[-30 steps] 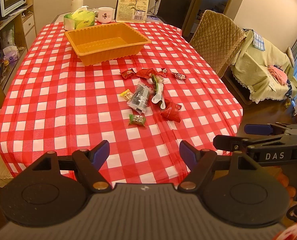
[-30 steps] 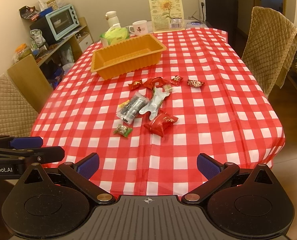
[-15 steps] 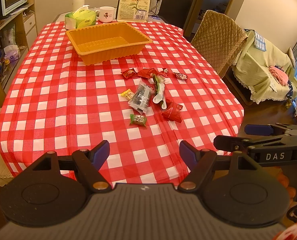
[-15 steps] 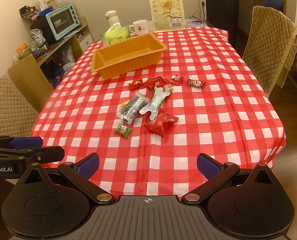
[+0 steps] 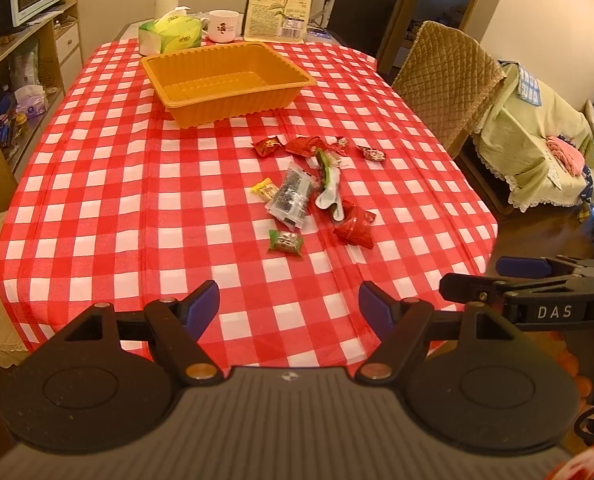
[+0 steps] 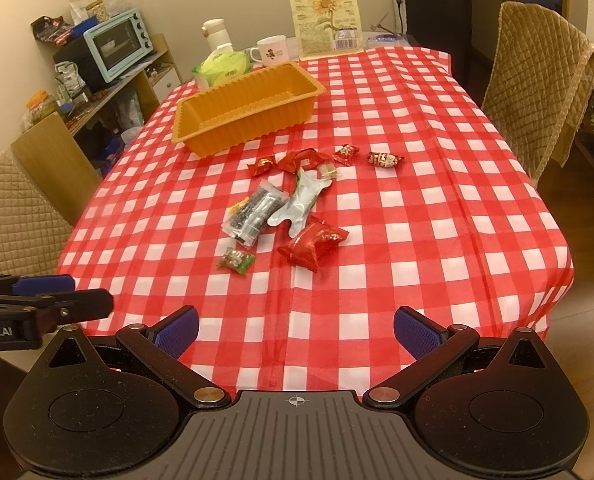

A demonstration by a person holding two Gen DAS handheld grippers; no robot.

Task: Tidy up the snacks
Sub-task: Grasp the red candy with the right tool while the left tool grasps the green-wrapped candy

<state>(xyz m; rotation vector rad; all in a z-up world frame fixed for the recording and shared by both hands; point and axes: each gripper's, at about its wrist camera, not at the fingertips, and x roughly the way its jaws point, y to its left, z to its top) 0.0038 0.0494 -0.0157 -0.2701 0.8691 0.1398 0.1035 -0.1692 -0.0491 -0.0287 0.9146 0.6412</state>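
Red-and-white checked tablecloth fills the left wrist view, and on it the snack packets lie in a loose cluster well ahead of the left gripper, whose blue-padded jaws stand apart with nothing between them, above the near edge of the table. Nearest is a small green-wrapped candy; beyond it lie a clear packet with dark contents, a small yellow packet, a red pouch, a white-and-green wrapper and several small red candies. Farther still stands an orange plastic tray, empty. At the right edge the right gripper juts in from the side, level with the left one. From the right wrist view, the right gripper also hangs open and empty over the near table edge, tilted downward toward the cloth; the same green candy and red pouch lie ahead of it, apart from its pads, with the orange tray beyond to the left. The left gripper shows at the left edge.
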